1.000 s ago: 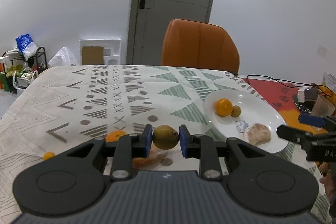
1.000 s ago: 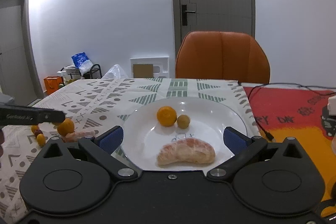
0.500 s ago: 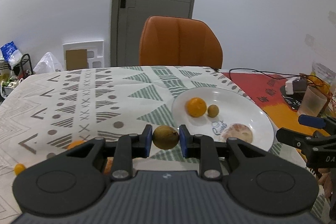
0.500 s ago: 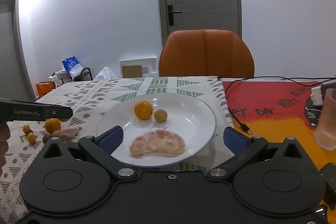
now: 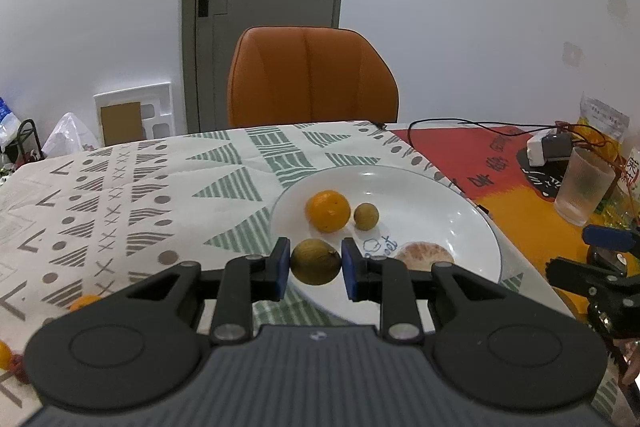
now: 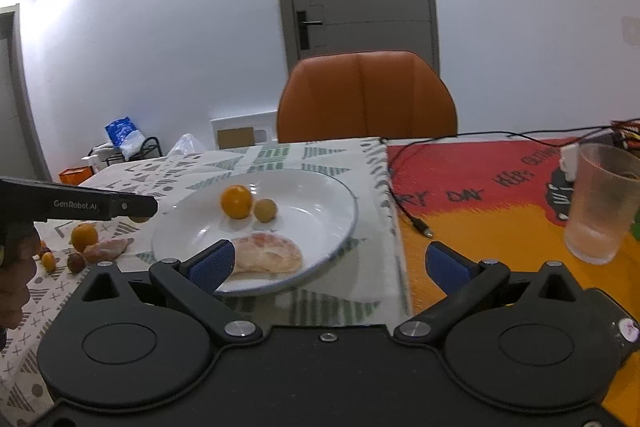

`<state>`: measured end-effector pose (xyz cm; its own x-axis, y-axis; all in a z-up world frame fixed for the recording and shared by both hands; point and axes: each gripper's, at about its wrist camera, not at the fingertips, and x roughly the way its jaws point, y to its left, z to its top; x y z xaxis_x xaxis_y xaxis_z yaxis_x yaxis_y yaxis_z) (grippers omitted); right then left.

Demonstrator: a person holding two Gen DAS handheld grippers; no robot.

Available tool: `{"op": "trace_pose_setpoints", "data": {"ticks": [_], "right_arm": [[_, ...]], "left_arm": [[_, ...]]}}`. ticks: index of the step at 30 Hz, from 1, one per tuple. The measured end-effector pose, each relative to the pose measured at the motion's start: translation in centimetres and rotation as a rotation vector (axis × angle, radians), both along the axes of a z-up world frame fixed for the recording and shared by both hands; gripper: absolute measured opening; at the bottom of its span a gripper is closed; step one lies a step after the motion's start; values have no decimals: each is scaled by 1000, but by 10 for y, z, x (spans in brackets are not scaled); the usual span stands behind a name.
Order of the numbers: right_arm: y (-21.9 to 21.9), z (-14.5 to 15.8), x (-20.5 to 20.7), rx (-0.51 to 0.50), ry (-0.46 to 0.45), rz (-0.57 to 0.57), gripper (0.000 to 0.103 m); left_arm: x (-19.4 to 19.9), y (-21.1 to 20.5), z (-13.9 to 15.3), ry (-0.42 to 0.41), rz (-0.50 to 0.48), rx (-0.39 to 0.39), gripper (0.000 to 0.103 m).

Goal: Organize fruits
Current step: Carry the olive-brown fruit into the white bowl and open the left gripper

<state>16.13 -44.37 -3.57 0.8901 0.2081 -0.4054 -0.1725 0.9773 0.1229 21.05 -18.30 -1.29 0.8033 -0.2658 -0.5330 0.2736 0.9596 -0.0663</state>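
Carried rightward since a second ago, the left gripper (image 5: 316, 263) clamps a brownish-green round fruit (image 5: 315, 261) over the white plate's (image 5: 448, 211) near rim; no long axis shows. Orange (image 5: 328, 210), small fruit (image 5: 366, 216) and peeled segment (image 5: 424, 254) lie beyond. Right gripper (image 6: 328, 265) gapes empty.

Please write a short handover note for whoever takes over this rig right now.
Left gripper: jaws shut on a brownish-green fruit, at the near rim of the white plate.
Right gripper: jaws open, empty, near the plate.
Done: orange, small green fruit and peeled citrus piece lie on the plate.
Left: set down the held fruit, then fetch the loose fruits on the patterned cloth left of the plate.
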Motion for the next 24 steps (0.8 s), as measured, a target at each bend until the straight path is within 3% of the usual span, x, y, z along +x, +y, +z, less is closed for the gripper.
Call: {"op": "trace_pose_setpoints", "data": {"ticks": [15,24], "right_arm": [[-37,-8,-10,76,-10,-61,103],[-46,-15,-11,90,-1,-67,103]], "left_arm": [[16,-29,-9,11,-12,53,26],[19,-30,-11,21,9,79,33]]}}
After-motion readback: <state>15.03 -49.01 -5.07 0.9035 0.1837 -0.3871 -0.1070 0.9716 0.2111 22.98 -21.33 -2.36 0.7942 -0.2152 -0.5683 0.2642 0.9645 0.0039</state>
